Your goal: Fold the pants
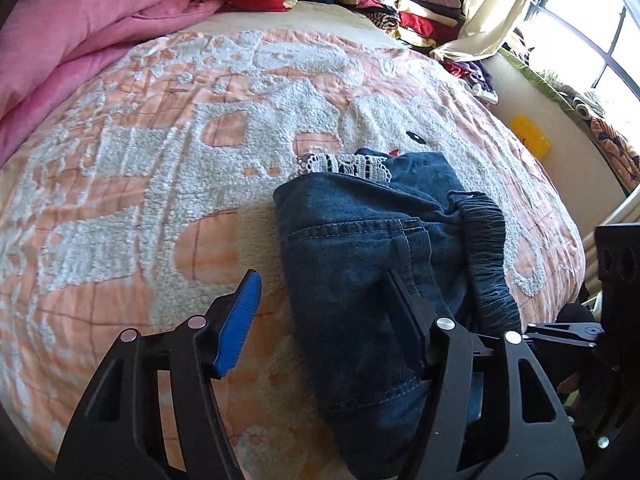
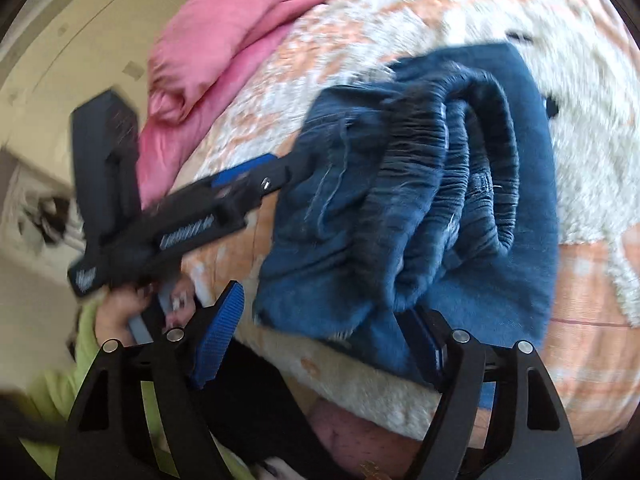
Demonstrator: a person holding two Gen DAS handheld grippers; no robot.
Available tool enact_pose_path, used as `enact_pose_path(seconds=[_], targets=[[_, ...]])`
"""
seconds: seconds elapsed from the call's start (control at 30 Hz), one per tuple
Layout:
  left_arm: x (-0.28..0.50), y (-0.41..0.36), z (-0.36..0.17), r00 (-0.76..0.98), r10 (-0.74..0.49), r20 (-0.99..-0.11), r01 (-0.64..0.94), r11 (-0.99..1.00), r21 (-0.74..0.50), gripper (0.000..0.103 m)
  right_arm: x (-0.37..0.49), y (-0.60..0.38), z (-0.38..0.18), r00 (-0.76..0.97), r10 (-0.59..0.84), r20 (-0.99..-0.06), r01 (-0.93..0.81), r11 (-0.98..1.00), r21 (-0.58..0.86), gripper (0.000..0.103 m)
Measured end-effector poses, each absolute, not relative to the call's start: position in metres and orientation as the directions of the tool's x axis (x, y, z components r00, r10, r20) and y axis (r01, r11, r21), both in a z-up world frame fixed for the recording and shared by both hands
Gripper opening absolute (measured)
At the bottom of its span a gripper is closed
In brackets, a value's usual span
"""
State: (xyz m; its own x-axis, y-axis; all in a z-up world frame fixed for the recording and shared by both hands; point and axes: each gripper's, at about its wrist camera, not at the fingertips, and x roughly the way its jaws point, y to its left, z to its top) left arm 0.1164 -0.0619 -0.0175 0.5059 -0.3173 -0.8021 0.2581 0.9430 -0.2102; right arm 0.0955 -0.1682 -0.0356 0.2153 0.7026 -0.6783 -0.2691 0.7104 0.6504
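Two claws work over one pair of folded denim pants (image 1: 360, 264), which lie bunched on the bed's peach and white blanket (image 1: 160, 168), lace trim at their far end and the dark elastic waistband at their right side. The left claw (image 1: 324, 320) stands apart, straddling the pants' left edge with one pad on the denim and the other over blanket. The right claw (image 2: 320, 344) gapes at the pants' near edge, pressing nothing. A pink quilt (image 1: 80, 28) lies beyond the pants.
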Motion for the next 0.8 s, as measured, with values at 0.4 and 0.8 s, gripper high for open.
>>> enact_pose_path(seconds=[0.4,0.8], targets=[[0.12,-0.066,-0.027,0.504,-0.308,-0.807,0.261,0.945,-0.198,0.061,0.082,-0.178,-0.042,0.253,0.637,-0.728,-0.35,0.762,0.545,0.013],[0.112,-0.068,-0.021,0.517,-0.302,-0.801,0.261,0.947,-0.188,0.063,0.079,-0.172,-0.05,0.244,0.599,-0.763,-0.356,0.787,0.504,0.018]])
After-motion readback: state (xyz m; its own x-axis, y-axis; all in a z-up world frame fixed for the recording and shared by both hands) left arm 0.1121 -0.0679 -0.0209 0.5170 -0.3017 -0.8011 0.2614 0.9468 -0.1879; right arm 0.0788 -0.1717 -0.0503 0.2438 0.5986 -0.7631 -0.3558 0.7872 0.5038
